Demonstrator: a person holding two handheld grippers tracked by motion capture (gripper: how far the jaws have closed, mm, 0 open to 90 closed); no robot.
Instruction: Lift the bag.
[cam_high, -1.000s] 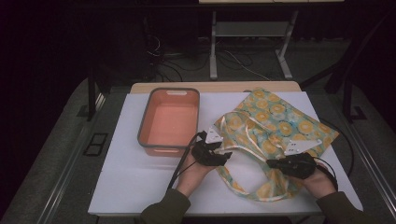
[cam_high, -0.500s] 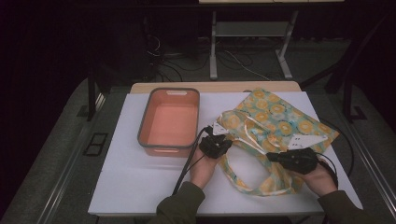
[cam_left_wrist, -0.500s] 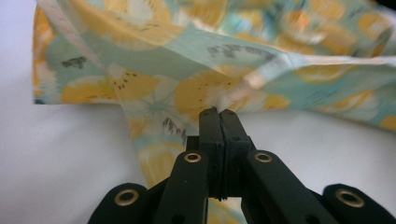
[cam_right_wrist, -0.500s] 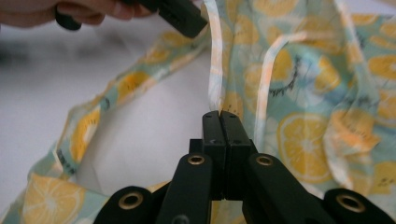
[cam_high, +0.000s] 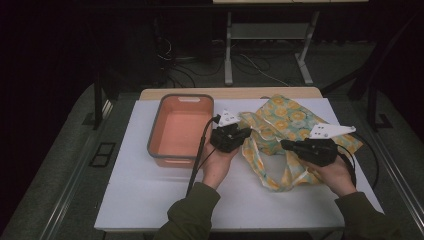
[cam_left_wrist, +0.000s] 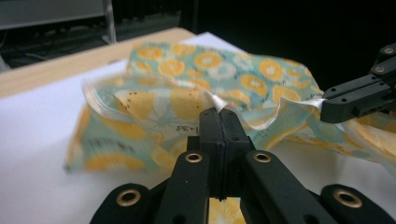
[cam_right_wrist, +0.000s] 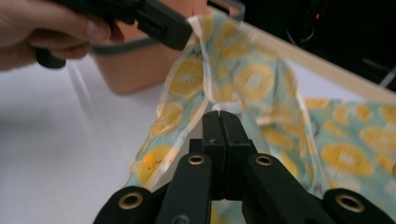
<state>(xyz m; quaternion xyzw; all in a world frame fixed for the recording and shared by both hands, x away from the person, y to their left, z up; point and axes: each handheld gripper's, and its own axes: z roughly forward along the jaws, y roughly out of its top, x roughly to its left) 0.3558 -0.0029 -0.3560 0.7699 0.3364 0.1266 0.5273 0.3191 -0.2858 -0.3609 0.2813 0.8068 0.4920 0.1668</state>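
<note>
A cloth bag (cam_high: 286, 118) printed with orange slices on teal lies on the right half of the white table top (cam_high: 150, 200). My left gripper (cam_high: 246, 132) is shut on the bag's left edge and holds it lifted off the table. The left gripper view shows its jaws (cam_left_wrist: 219, 115) closed on a white-lined hem of the bag (cam_left_wrist: 196, 70). My right gripper (cam_high: 284, 145) is shut on the same edge further right, its jaws (cam_right_wrist: 222, 116) pinching the hem of the bag (cam_right_wrist: 252, 74). The fabric hangs stretched between the two grippers. A strap loop (cam_high: 265, 175) trails towards the table's near edge.
A salmon-pink tub (cam_high: 155, 135) stands empty just left of my left gripper. A wooden strip (cam_high: 200, 93) runs along the table's far edge. Beyond it are dark floor, cables and a metal stand (cam_high: 229, 55). Black cables trail from both grippers.
Both grippers have risen from the table and the bag's near edge has come up with them. The left gripper shifted slightly right, towards the bag.
</note>
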